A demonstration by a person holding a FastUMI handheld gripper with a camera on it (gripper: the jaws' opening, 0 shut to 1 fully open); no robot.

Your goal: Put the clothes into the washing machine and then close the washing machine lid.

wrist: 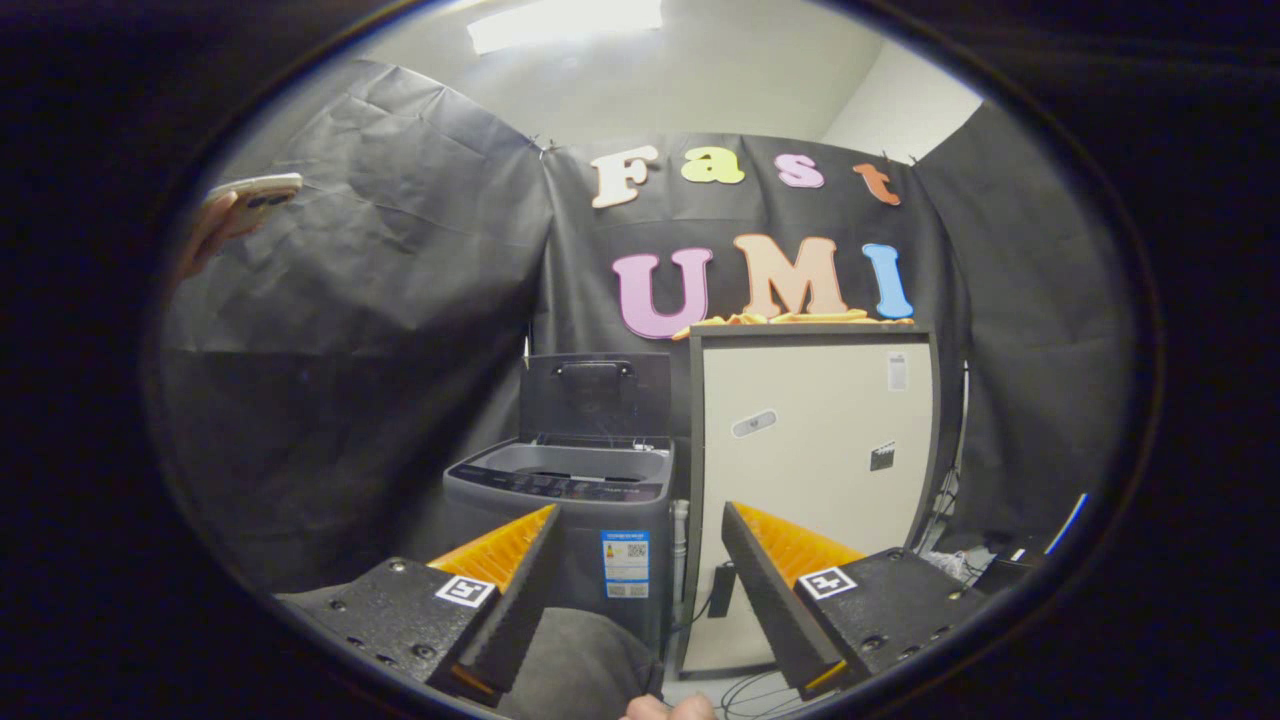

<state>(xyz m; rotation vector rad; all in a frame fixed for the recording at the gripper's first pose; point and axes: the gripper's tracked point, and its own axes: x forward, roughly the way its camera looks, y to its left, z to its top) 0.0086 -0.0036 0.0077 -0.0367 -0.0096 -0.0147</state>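
A grey top-loading washing machine [575, 520] stands beyond my fingers against the booth wall. Its dark lid [595, 395] is raised upright at the back, leaving the tub mouth uncovered. To the right of it is a tall beige cabinet [815, 450], and yellow-orange clothes [790, 319] lie along its top edge. My gripper [640, 590] is open, fingers wide apart with nothing between them, some way short of the machine and well below the clothes.
A person's hand holds a phone [255, 195] up at the far left. Cables [760, 690] lie on the floor by the cabinet's foot, with more cables and gear [985, 565] to its right. A grey rounded shape [580, 660] and fingertips [670, 708] sit just below my fingers.
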